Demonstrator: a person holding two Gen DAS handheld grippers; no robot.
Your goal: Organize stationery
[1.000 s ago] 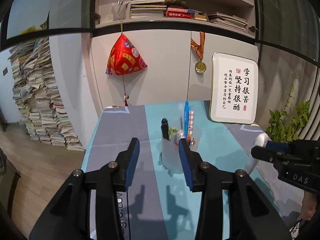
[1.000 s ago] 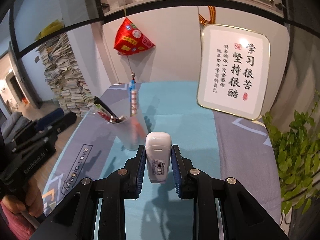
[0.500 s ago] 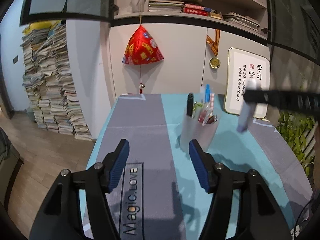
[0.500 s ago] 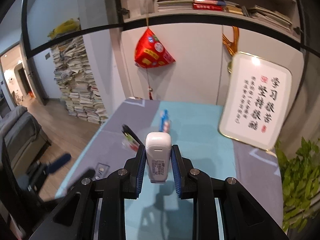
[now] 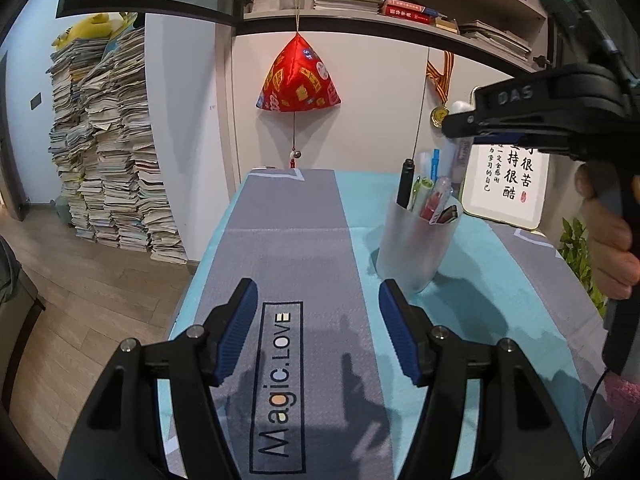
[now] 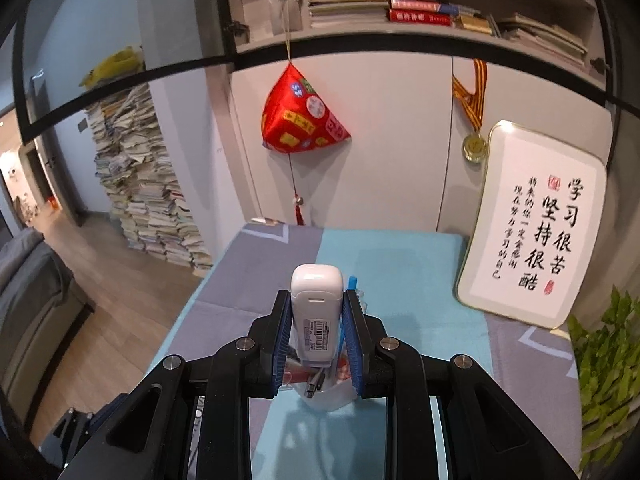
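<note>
Table mat [image 5: 288, 240], near edge cut off; translucent pen cup [image 5: 414, 246] toward its right edge, largely hidden in right view behind right gripper [image 6: 316, 308] pinching white correction-tape dispenser [image 6: 317, 304] above it; left gripper [image 5: 318, 332] just spread, empty.

A white correction-tape dispenser [image 6: 317, 312] is clamped upright between the blue pads of the right gripper [image 6: 317, 322]. A translucent pen cup [image 6: 326, 390] with pens is seen directly below it, on the teal-grey table mat [image 6: 404, 264]. A framed calligraphy board [image 6: 532, 228] is propped far right.
</note>
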